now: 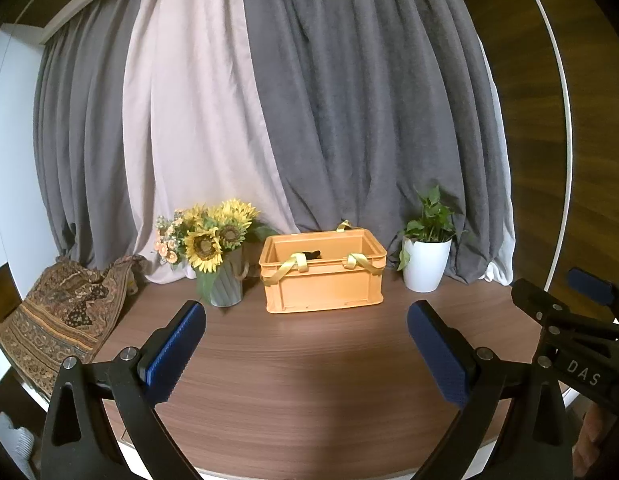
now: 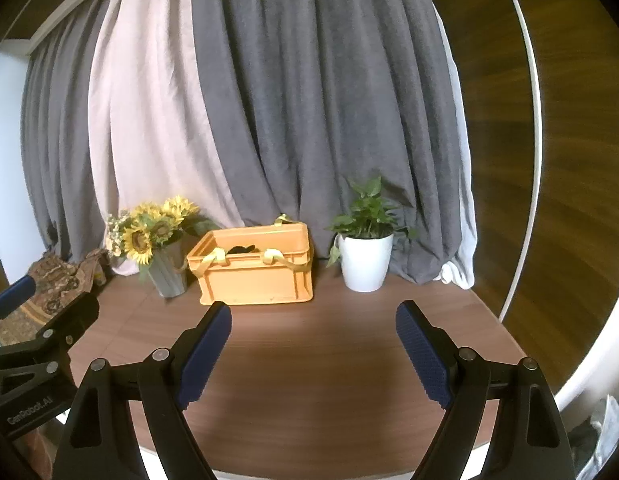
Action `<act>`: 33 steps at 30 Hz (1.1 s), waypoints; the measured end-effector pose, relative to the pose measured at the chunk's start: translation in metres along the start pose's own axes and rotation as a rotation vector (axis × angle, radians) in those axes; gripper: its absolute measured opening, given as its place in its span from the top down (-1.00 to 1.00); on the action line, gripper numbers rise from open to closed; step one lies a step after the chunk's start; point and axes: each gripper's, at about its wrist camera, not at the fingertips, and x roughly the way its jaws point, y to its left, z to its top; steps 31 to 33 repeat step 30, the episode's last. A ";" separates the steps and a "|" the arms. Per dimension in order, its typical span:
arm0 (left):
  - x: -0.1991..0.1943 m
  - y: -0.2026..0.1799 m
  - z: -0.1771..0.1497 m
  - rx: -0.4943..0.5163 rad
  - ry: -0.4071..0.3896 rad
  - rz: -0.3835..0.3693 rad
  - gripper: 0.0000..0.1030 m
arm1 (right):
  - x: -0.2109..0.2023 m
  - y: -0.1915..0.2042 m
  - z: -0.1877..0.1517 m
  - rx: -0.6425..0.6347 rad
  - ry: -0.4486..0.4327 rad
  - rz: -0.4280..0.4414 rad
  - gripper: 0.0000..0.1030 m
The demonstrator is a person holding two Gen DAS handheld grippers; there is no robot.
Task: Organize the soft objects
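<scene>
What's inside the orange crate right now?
A dark object shows just above the front wall of the orange crate; what it is cannot be told. Yellow straps hang over that rim. The crate's floor is hidden by its front wall.

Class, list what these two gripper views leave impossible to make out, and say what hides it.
1. Dark object inside the orange crate: the front wall hides most of it in both views.
2. Patterned cloth: cut off by the left wrist view's edge.
3. Pale bundle: cropped at the right wrist view's corner.

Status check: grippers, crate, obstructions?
Left gripper open, empty. Right gripper open, empty. Orange plastic crate holds something dark. Path clear.
</scene>
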 end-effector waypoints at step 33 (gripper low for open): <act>-0.007 -0.002 -0.001 0.005 0.007 -0.019 -1.00 | -0.005 -0.009 -0.002 0.006 0.001 -0.009 -0.66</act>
